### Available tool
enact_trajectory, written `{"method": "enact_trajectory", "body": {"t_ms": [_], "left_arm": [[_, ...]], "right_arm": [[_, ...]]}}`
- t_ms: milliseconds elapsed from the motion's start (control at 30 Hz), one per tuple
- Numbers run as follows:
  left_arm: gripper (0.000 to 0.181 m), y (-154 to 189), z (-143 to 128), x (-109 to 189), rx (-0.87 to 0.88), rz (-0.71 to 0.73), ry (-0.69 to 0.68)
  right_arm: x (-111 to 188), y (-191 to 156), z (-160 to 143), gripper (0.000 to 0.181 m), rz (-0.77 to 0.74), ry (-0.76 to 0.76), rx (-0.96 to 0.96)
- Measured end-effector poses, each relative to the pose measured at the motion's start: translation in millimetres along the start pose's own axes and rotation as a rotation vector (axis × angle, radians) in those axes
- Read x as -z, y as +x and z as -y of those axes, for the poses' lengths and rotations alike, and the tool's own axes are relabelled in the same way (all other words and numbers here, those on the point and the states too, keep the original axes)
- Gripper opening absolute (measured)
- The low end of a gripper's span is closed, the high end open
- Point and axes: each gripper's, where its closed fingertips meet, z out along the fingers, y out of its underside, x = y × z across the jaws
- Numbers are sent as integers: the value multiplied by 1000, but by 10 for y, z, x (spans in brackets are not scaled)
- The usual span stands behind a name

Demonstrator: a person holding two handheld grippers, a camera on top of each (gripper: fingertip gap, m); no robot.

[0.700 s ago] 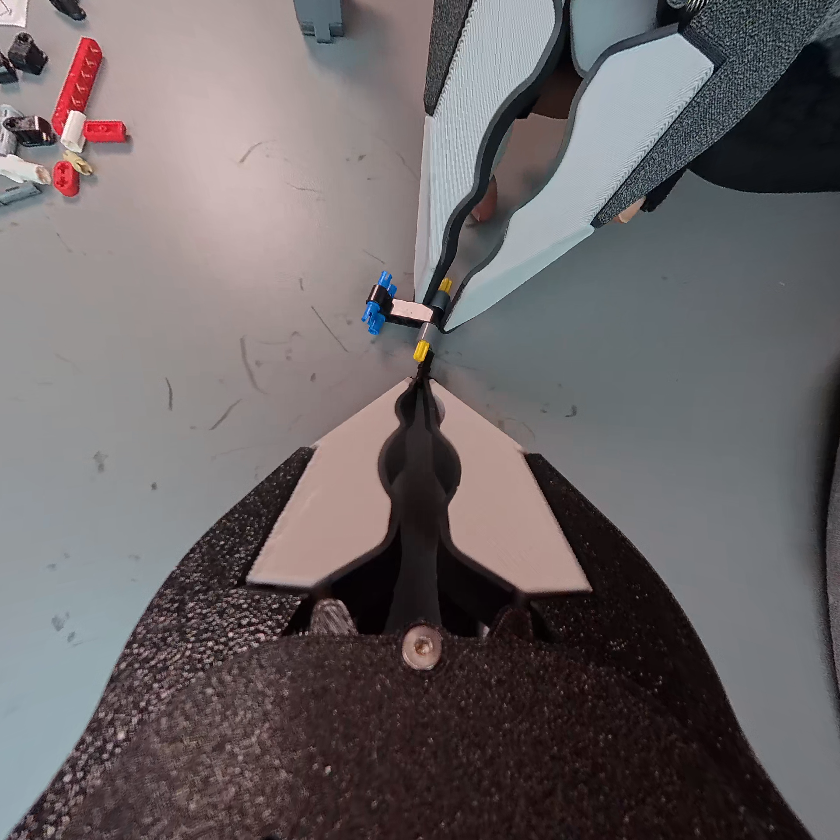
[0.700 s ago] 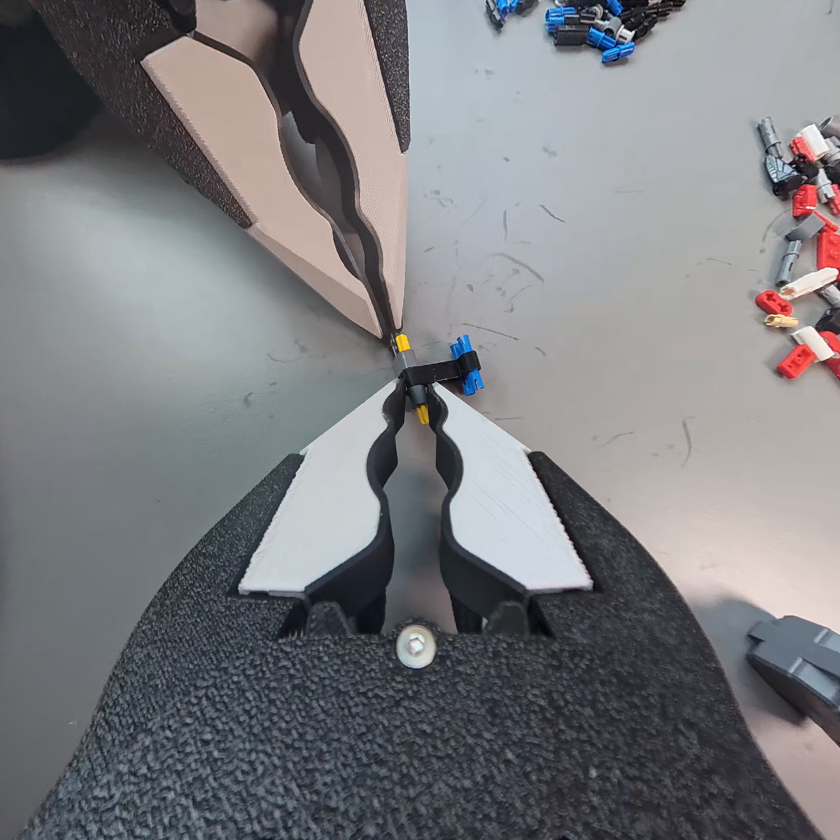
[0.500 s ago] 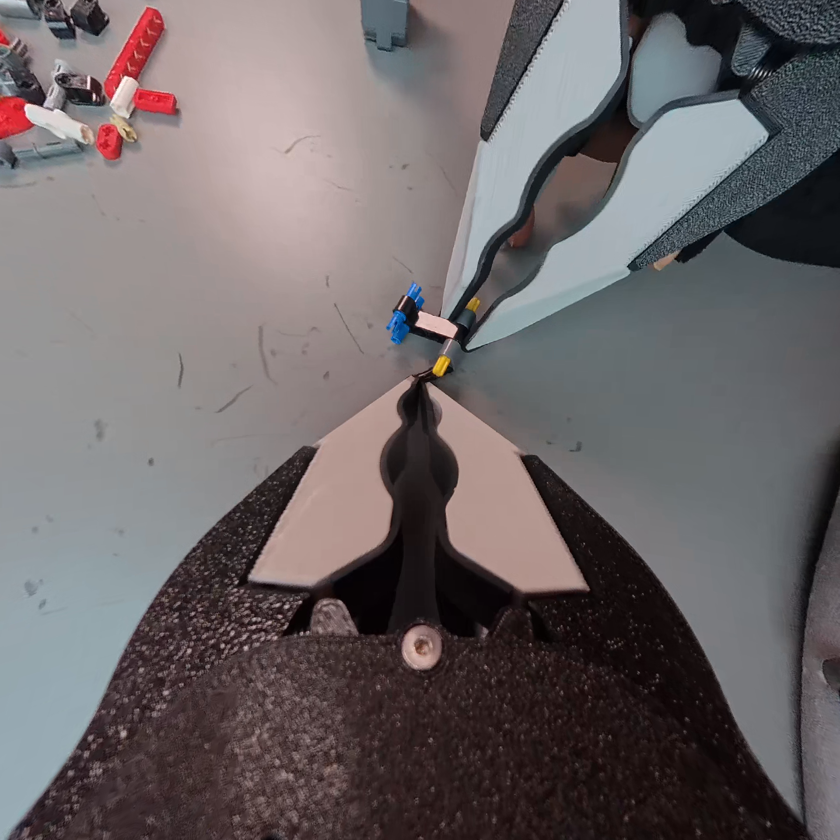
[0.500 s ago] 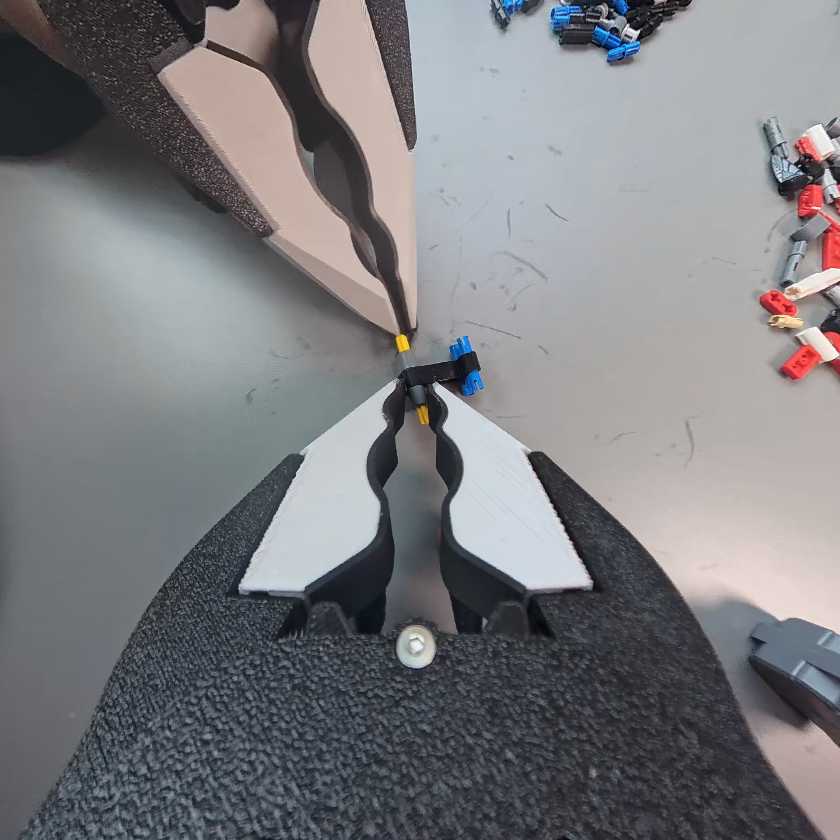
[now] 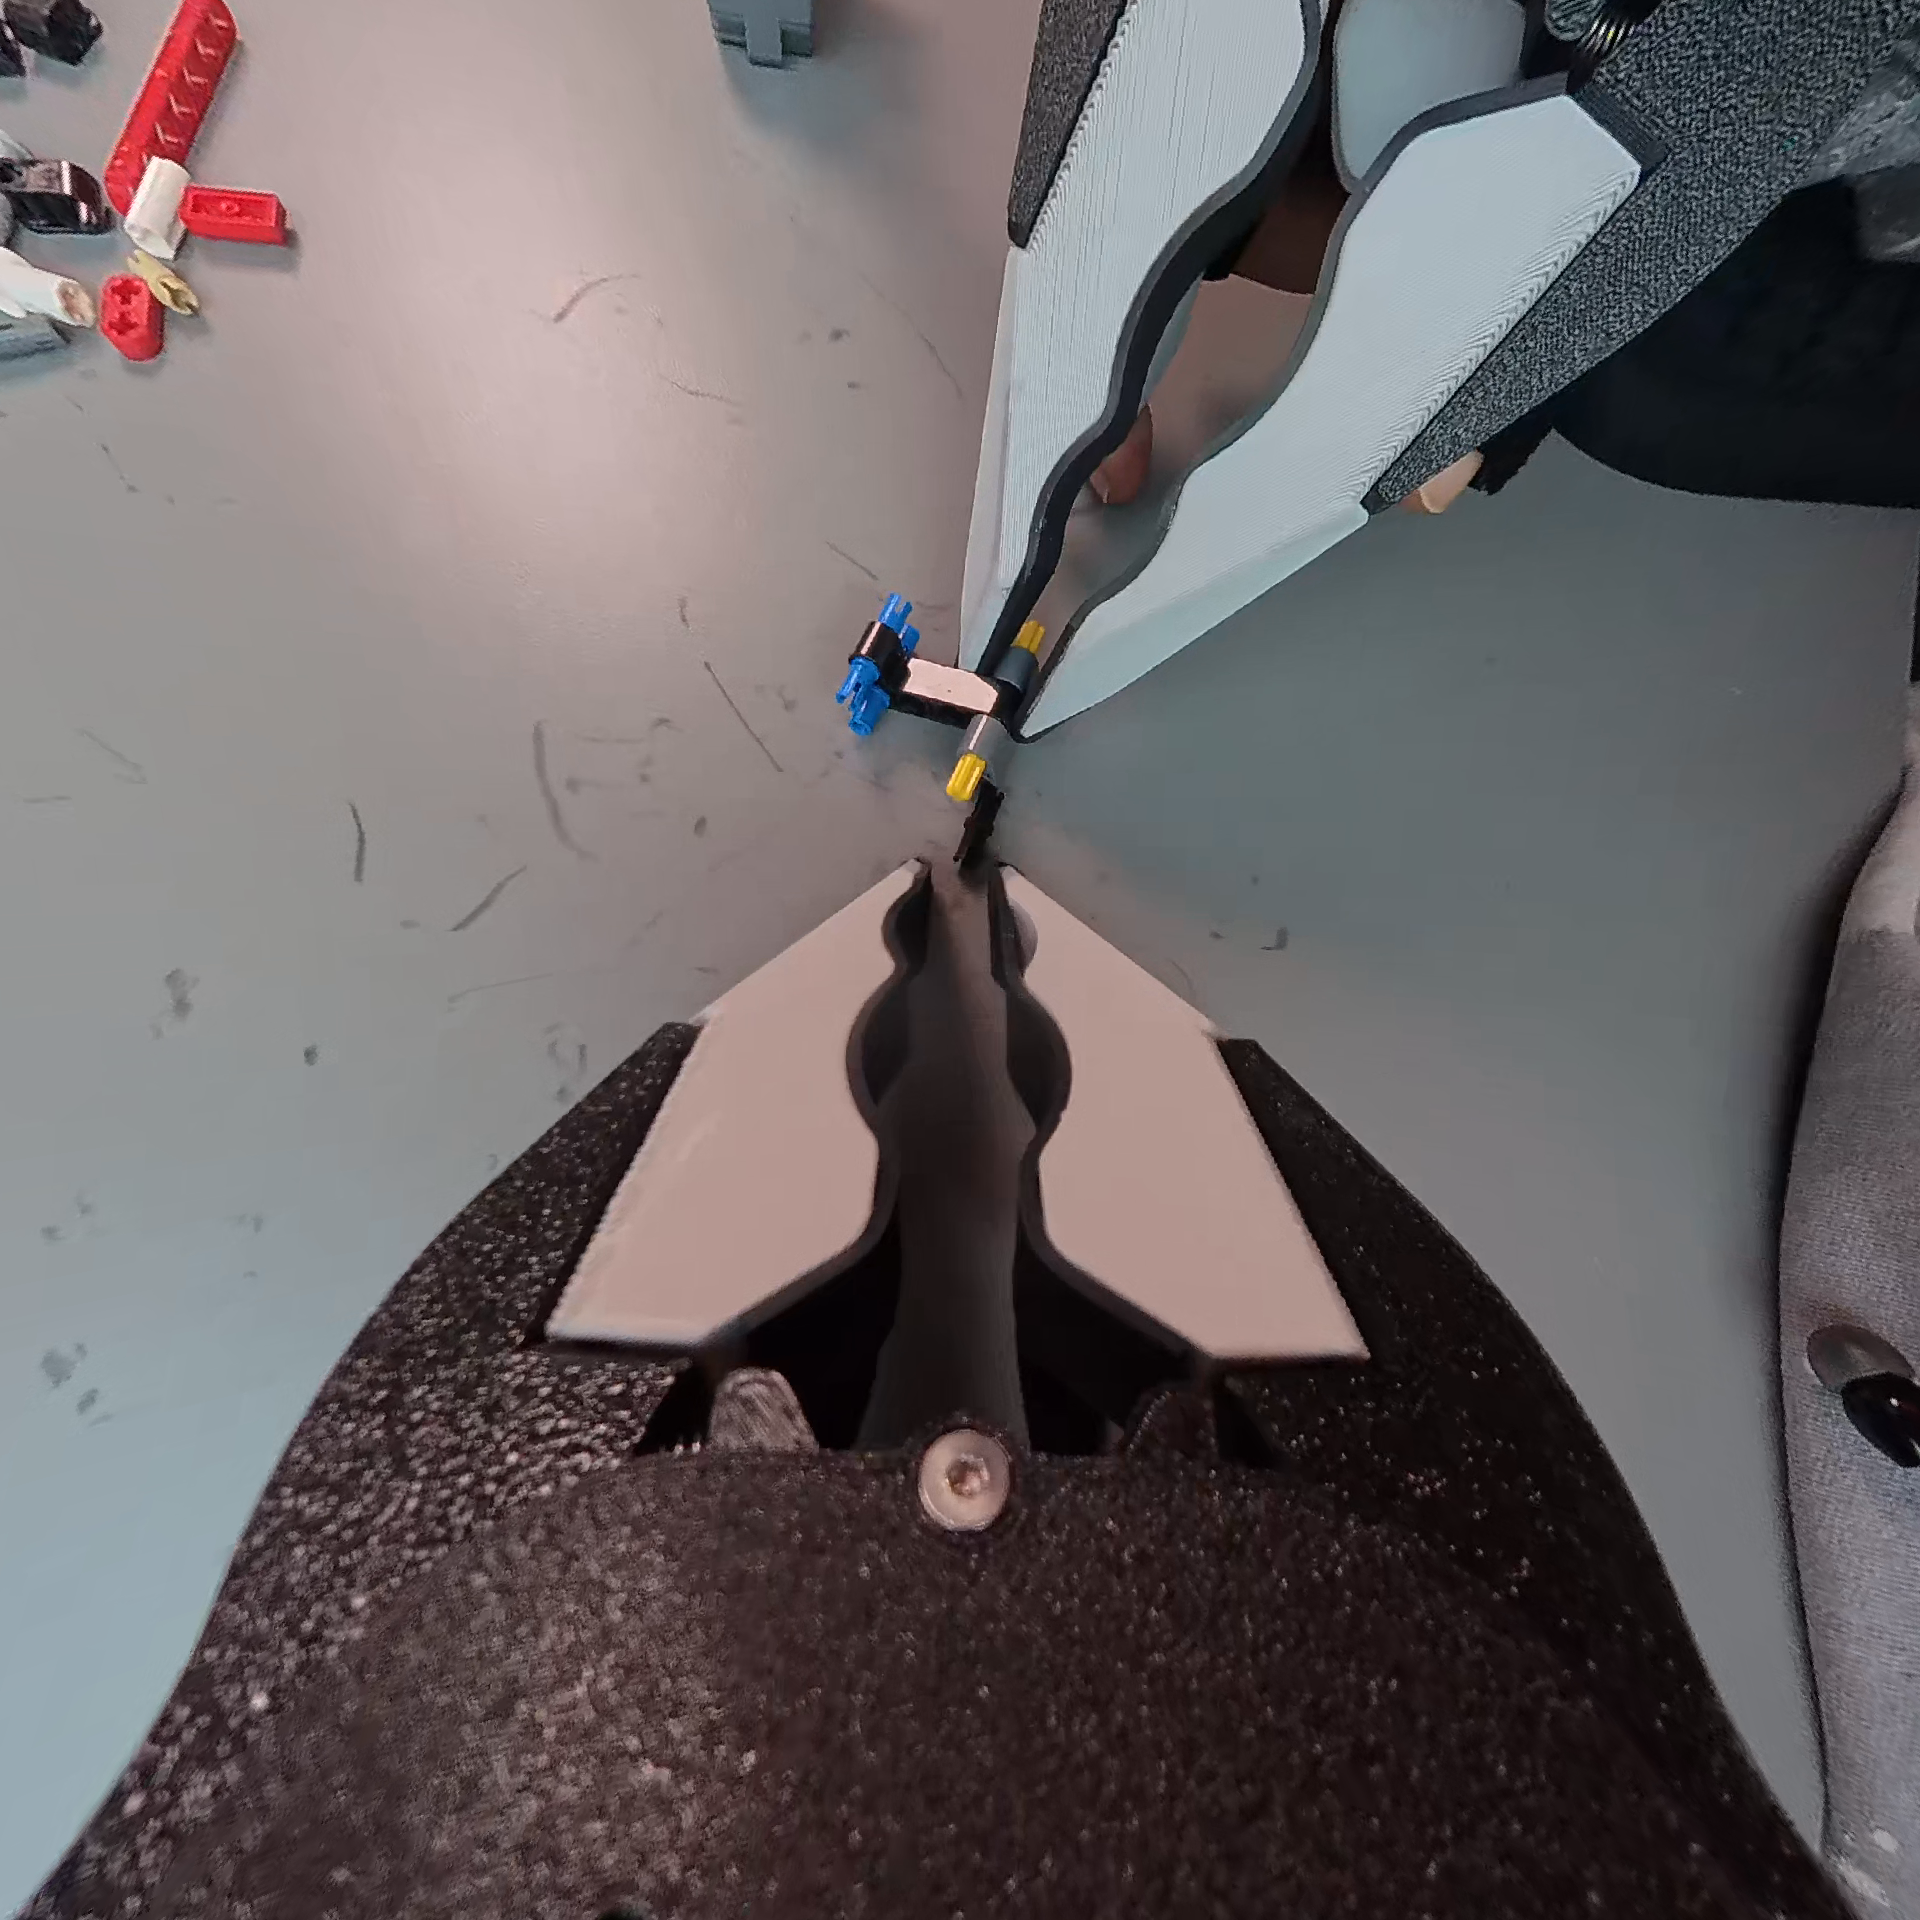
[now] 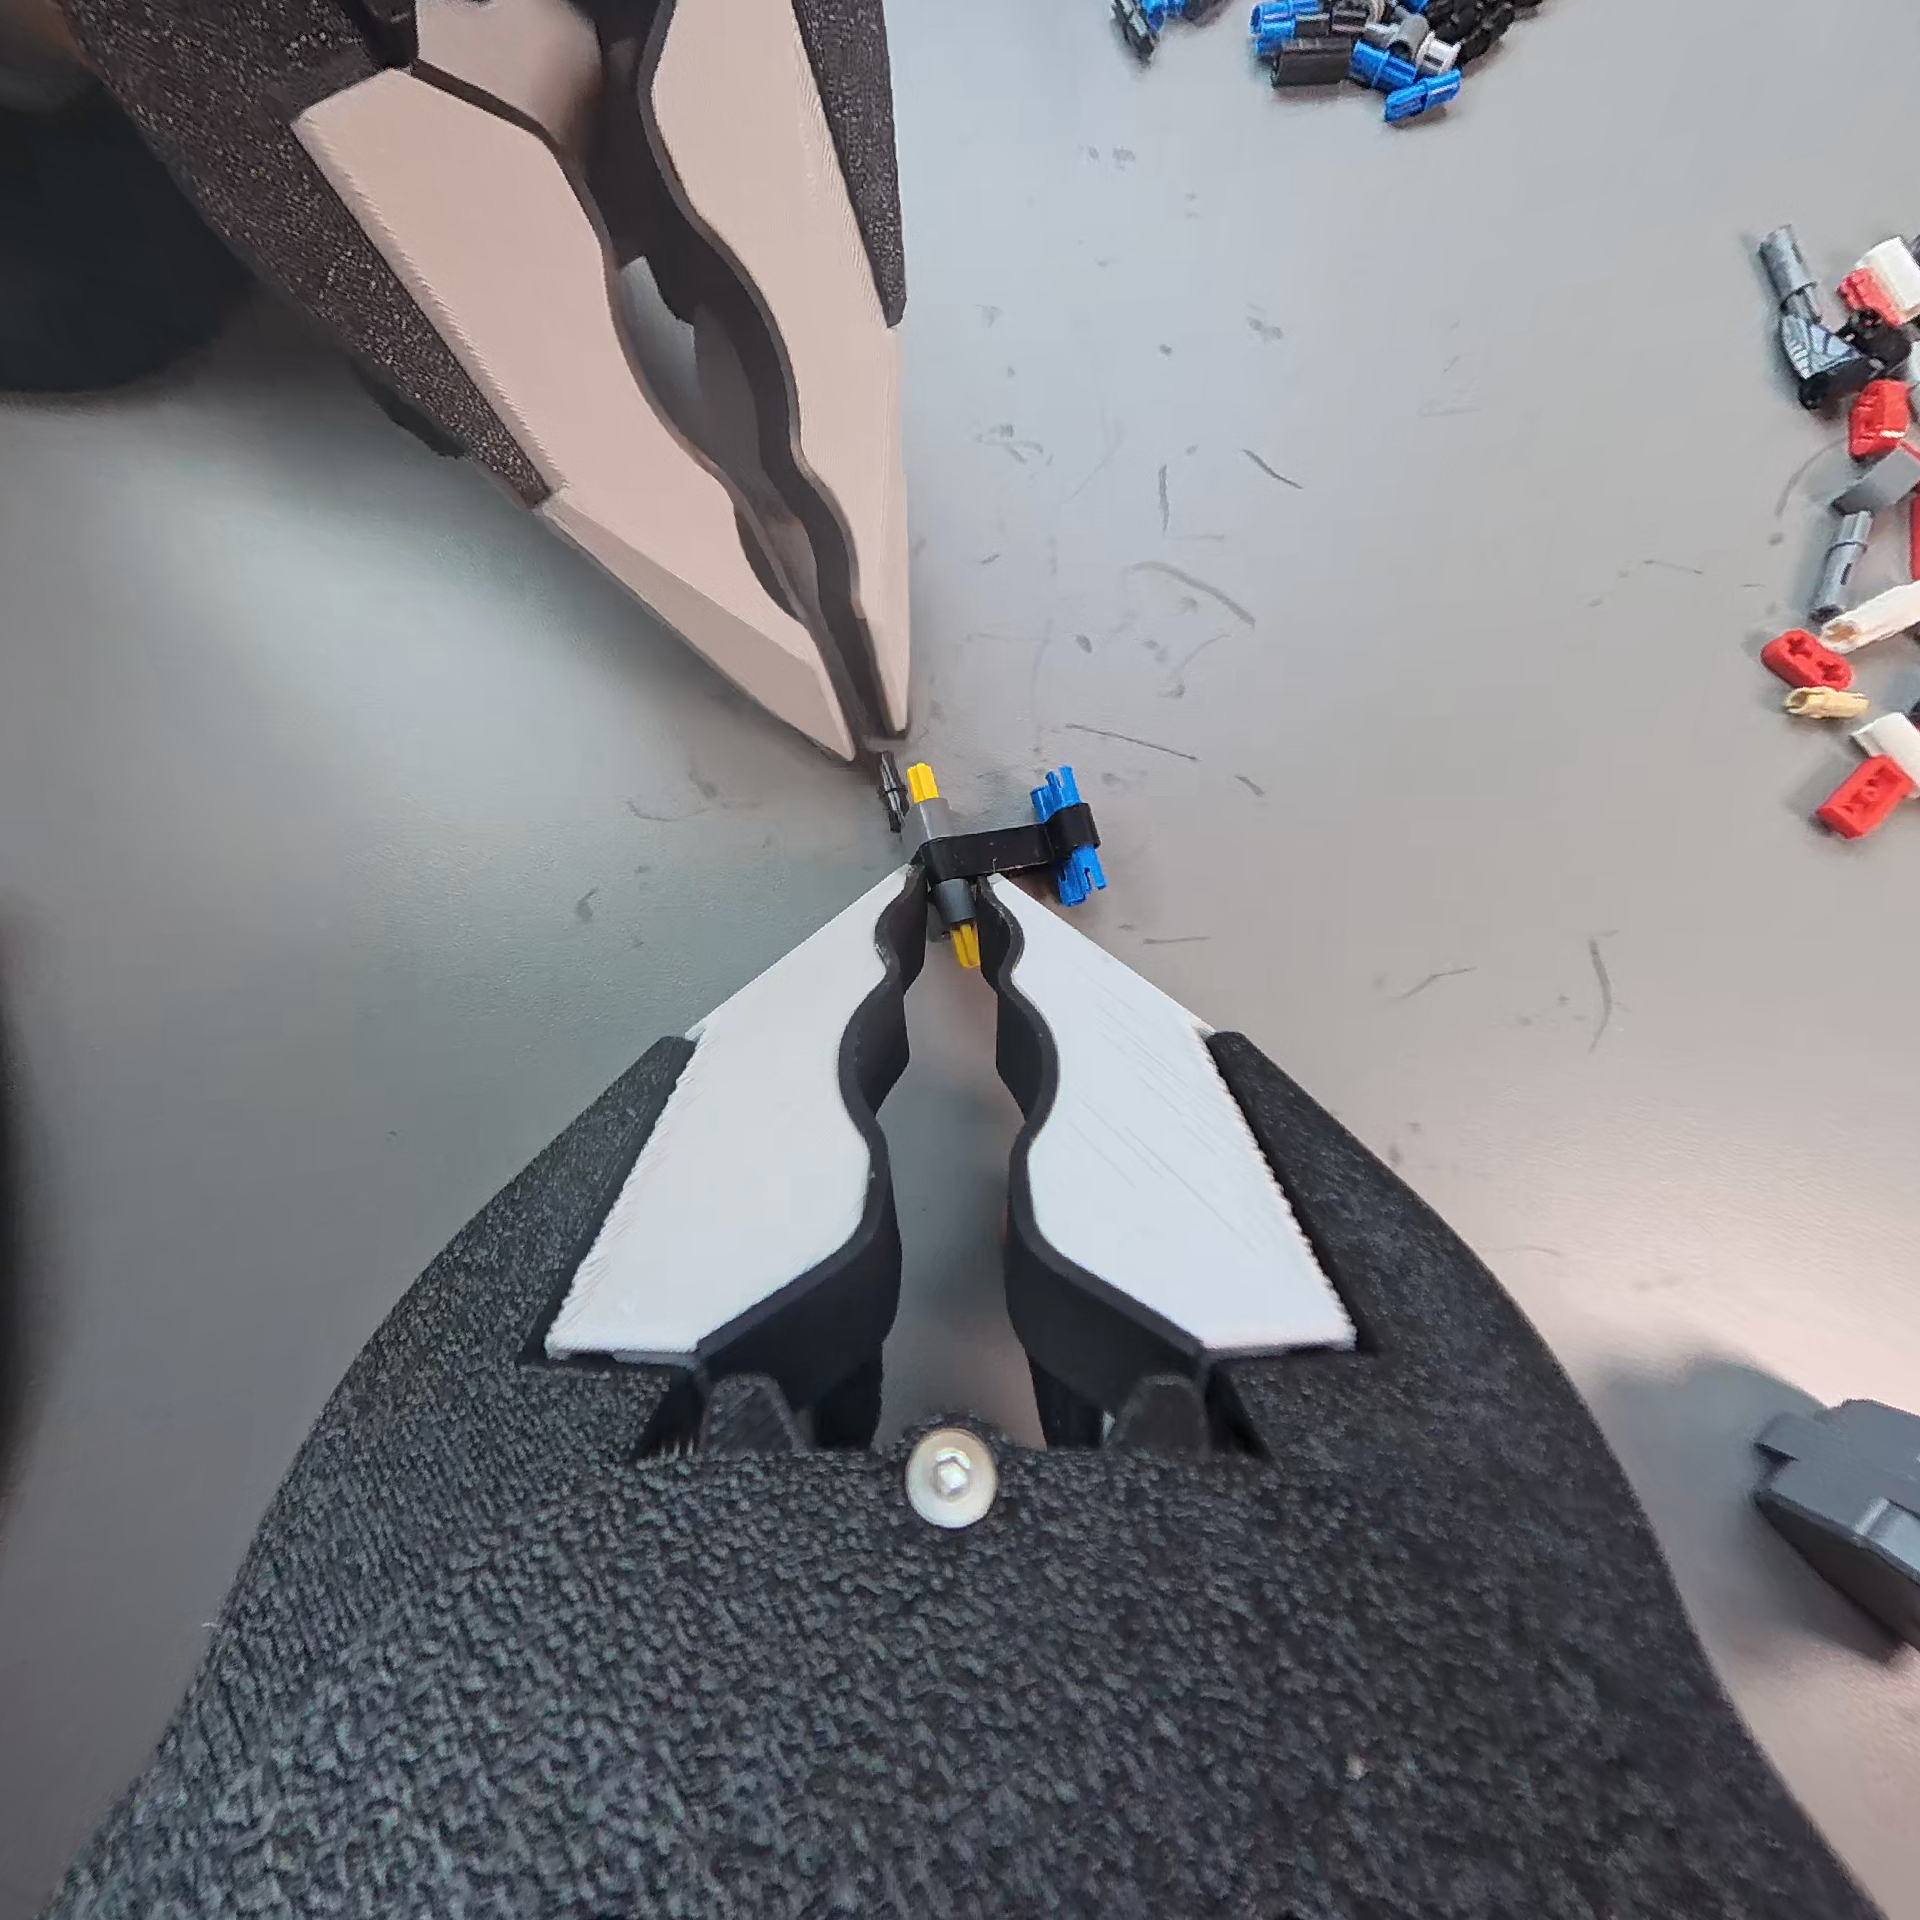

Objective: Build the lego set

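Right gripper [image 6: 948, 883] clamps a small lego assembly [image 6: 997, 850] at its fingertips, above the scuffed grey table [image 6: 1351, 935]: black beam, grey sleeve on a yellow axle [image 6: 921, 781], blue pin [image 6: 1068, 831] through the far end. In the left wrist view the same assembly [image 5: 935, 691] sits at the tip of the right gripper [image 5: 1023, 717], top centre. Left gripper [image 5: 961, 868] is pinched on a tiny black pin [image 5: 977, 821], tip just beside the yellow axle end, not quite touching. Loose red, white and black pieces [image 5: 135, 229] lie far left; a blue and black pin pile [image 6: 1371, 52] lies at the far edge in the right wrist view.
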Motion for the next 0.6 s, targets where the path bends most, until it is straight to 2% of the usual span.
{"method": "enact_trajectory", "body": {"t_ms": [33,100,233,433,600], "left_arm": [[15,1,0,4,-11,-3,1],[21,28,-3,10,-21,-32,1],[22,37,8,-2,-39,-55,5],[6,-8,34,-52,-85,-7,-2],[3,10,41,-64,-145,15,-5]], "right_arm": [[1,-2,-1,9,3,0,2],[2,-6,-1,9,5,1,6],[2,-13,-2,9,11,0,16],[4,-24,-2,9,21,6,34],[21,9,-18,9,39,8,24]]}}
